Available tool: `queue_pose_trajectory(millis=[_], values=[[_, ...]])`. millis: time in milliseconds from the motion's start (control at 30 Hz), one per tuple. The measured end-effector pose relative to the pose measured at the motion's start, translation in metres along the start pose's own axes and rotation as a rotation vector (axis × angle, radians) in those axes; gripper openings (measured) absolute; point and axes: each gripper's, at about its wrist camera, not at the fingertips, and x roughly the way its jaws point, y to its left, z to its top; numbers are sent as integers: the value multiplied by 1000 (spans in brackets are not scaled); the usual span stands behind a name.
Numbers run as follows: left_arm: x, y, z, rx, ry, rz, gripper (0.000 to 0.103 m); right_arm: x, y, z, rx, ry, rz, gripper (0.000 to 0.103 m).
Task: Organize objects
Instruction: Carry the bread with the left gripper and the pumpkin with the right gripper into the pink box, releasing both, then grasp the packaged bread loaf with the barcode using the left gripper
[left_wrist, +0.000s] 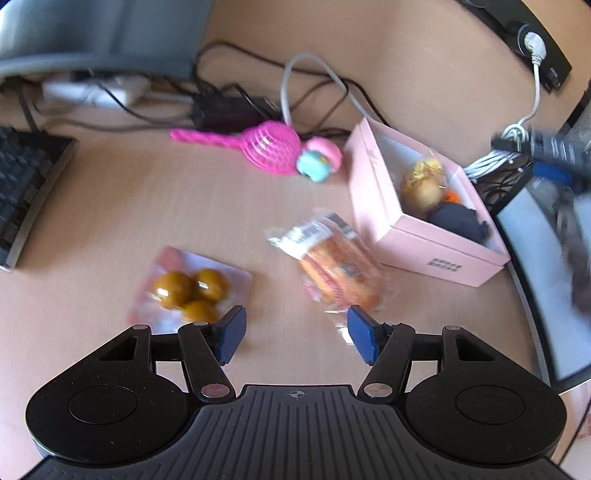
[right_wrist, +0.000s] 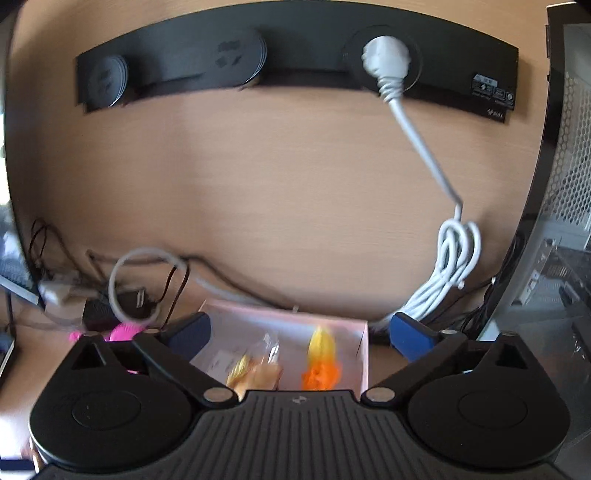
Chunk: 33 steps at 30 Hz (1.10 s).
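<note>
The pink box (left_wrist: 436, 236) sits open on the wooden desk (left_wrist: 110, 206) and serves as the reference for everything else. Inside it lie a clear packet with yellow and tan contents (left_wrist: 424, 184), a small orange item (left_wrist: 452, 196) and a dark cloth bundle (left_wrist: 461, 221) at the near end. Just beside the box, on the side facing the keyboard (left_wrist: 26, 192), lies a crinkled clear packet of orange sticks (left_wrist: 332, 266); farther out on that same side rests a flat packet of three brown balls (left_wrist: 188, 291). Beyond the box's far corner lie a pink mesh paddle (left_wrist: 258, 146) and, touching its head, a small pink-and-teal toy (left_wrist: 319, 160), with a tangle of dark cables (left_wrist: 236, 107) behind them. The left gripper (left_wrist: 297, 334) hangs over bare desk between the two packets, its blue pads partly apart and nothing between them. The right gripper (right_wrist: 299, 336) stands directly over the box with its jaws spread wide and empty, the box's contents visible below between them. A coiled white cord (right_wrist: 458, 251) lies past the box, running up to a black socket strip (right_wrist: 295, 55) at the desk's far edge.
</note>
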Motion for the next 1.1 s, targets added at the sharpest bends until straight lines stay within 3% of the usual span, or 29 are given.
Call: queue_pose_trajectory(millis=[267,467,567,667,800,900,1000,1100], values=[[13,-15,23,-65,-32,-43,65,-43,10,-71,-98,60,11,103],[47,-17,35,-229,67,-22,65,-60,14,-116,-136,137,13,103],[67,-29,35,-193,77,22,68,-67,11,-130,-98,167,40,103],[76,-44,37,-112,19,31,70,-73,16,-146,-105,205,71,103],[84,-59,32,-33,-18,93,71,-81,18,-160,-105,220,84,103],[87,-65,30,-27,-43,123,71,-83,21,-164,-110,197,70,103],[87,-67,29,1,-57,143,63,-80,29,-164,-123,189,57,103],[76,-56,31,16,-22,124,60,-78,40,-163,-127,204,57,103]])
